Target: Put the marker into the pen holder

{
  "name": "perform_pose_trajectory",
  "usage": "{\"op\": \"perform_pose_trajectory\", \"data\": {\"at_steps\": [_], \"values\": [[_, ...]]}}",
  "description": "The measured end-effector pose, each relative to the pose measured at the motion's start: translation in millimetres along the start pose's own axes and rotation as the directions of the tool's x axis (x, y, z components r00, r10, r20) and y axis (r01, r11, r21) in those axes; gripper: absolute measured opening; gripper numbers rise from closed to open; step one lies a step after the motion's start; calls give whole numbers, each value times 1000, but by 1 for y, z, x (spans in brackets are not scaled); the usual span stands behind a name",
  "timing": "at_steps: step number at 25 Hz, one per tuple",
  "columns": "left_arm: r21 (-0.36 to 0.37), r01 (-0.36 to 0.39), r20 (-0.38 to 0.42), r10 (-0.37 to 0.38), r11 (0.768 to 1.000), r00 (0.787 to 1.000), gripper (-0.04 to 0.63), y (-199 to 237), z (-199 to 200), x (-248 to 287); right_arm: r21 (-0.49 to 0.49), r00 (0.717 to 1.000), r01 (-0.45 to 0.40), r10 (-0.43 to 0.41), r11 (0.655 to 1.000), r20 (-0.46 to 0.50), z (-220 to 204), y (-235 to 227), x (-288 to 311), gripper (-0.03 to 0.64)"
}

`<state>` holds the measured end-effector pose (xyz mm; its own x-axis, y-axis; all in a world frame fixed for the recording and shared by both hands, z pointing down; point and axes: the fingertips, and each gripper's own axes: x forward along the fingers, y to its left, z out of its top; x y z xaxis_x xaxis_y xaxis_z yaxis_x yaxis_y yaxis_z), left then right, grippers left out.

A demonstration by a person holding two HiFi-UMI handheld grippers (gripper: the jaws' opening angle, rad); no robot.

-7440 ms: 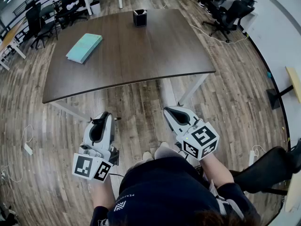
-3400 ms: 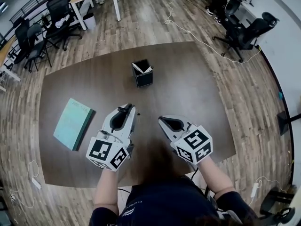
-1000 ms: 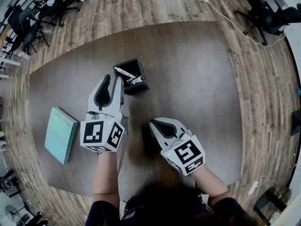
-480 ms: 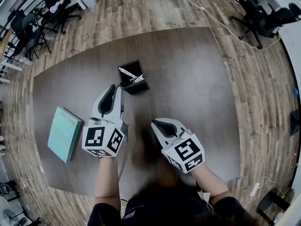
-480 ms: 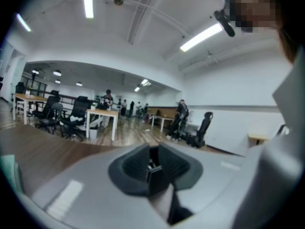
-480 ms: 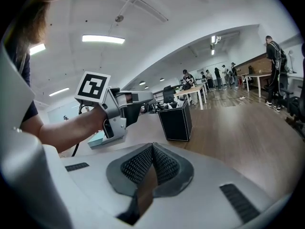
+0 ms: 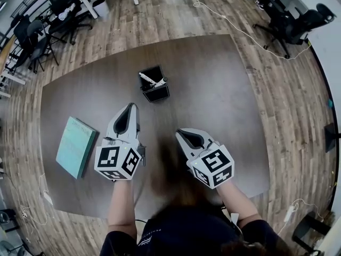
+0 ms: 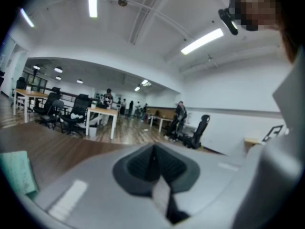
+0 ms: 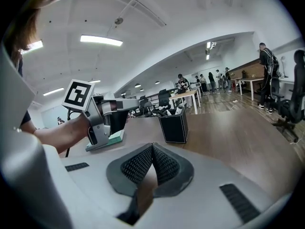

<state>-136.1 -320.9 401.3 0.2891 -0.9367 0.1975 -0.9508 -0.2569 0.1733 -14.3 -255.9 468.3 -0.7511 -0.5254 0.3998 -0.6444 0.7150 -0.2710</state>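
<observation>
both grippers empty above the table; markers in the pen holder

the left gripper (image 7: 130, 107) has its jaws pressed together with nothing between them; the right gripper (image 7: 179, 134) is closed and empty too; they hang side by side, apart, above the near half of the dark table (image 7: 224, 84); the black pen holder (image 7: 155, 94) stands upright on the table beyond the left gripper's tip, clear of both; two white markers (image 7: 145, 79) lean inside it, their ends above the rim; a teal book (image 7: 76, 146) lies flat to the left
</observation>
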Motion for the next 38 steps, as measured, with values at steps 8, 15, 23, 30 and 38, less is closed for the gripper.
{"op": "perform_pose_trajectory", "data": {"at_steps": [8, 15, 23, 30, 38], "values": [[-15, 13, -42, -14, 1000, 999, 6, -6, -11, -37, 22, 997, 71, -72, 997, 34, 5, 2, -17, 2], [-13, 29, -70, -30, 999, 997, 6, -15, -16, -65, 15, 991, 121, -122, 993, 57, 11, 2, -30, 2], [-32, 39, -110, -43, 999, 993, 6, -25, -36, -103, -7, 989, 129, -128, 992, 76, 19, 20, -41, 2], [-46, 19, -123, -24, 999, 992, 6, -22, -48, -124, -21, 989, 123, -121, 992, 82, 20, 33, -47, 2], [-46, 16, -127, -22, 999, 992, 6, -21, -54, -140, -40, 989, 123, -120, 992, 81, 20, 43, -55, 1]]}}
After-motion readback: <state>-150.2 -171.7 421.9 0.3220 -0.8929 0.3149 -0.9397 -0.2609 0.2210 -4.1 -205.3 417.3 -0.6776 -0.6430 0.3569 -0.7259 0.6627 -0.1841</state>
